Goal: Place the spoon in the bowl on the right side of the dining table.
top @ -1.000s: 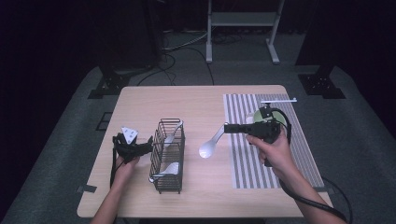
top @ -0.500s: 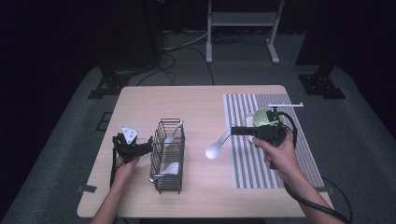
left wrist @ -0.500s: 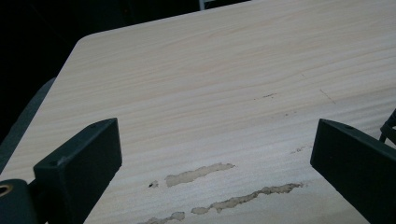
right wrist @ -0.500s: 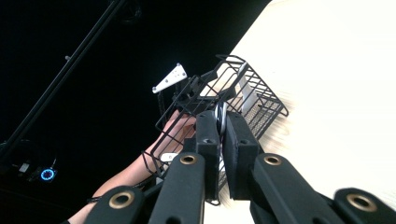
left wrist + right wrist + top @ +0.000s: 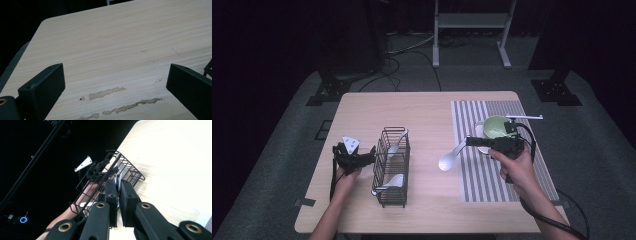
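The white plastic serving spoon point(image 5: 451, 156) hangs above the bare wood of the table just off the left edge of the grey-and-white striped place mat point(image 5: 492, 180), its handle clamped in the right gripper point(image 5: 472, 142), whose black jaws are pressed tight onto it, as the right gripper view shows with the handle point(image 5: 117, 185) pinched between the pads. The spoon's long axis runs from the jaws down and to the left, bowl end leading, so it already points toward the black wire cutlery basket point(image 5: 392, 167) that stands well apart to its left, with other pale utensils leaning in it. That is the relation the next move likely turns on: the basket lies leftward along the spoon's own line, and the right hand is the one carrying. The left gripper point(image 5: 357, 156) rests just beside the basket's left side, jaws spread wide with nothing between them, over the light wooden table point(image 5: 120, 45). A pale green bowl point(image 5: 496, 126) sits on the mat behind the right hand.
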`<state>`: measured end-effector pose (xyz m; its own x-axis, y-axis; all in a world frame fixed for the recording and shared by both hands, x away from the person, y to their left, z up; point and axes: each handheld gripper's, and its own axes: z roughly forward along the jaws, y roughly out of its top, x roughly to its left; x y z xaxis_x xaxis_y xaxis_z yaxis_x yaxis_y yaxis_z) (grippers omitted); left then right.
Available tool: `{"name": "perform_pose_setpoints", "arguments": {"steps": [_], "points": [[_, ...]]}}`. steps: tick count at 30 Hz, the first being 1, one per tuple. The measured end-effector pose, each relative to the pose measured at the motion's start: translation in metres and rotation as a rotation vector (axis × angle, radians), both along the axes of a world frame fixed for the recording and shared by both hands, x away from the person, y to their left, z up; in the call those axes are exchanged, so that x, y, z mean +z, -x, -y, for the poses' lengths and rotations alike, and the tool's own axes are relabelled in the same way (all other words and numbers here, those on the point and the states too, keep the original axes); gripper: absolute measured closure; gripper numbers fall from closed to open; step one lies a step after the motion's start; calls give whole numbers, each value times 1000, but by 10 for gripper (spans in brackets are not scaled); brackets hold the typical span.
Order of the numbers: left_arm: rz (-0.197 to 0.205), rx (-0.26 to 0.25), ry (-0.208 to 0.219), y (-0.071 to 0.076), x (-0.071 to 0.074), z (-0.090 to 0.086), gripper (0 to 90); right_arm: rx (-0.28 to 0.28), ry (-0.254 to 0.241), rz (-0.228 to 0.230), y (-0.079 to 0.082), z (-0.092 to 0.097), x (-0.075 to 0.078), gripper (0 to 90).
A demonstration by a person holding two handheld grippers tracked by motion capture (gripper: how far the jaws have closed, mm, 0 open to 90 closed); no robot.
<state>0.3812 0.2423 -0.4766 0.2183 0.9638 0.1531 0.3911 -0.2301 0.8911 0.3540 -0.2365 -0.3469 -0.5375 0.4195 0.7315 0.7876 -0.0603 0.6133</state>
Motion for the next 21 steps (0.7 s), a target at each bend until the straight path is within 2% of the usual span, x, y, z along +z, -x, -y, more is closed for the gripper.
{"name": "perform_pose_setpoints", "arguments": {"steps": [21], "points": [[1,0,-4,0,0,0,10,-74,-19,-29,-4,28,-15,852]]}}
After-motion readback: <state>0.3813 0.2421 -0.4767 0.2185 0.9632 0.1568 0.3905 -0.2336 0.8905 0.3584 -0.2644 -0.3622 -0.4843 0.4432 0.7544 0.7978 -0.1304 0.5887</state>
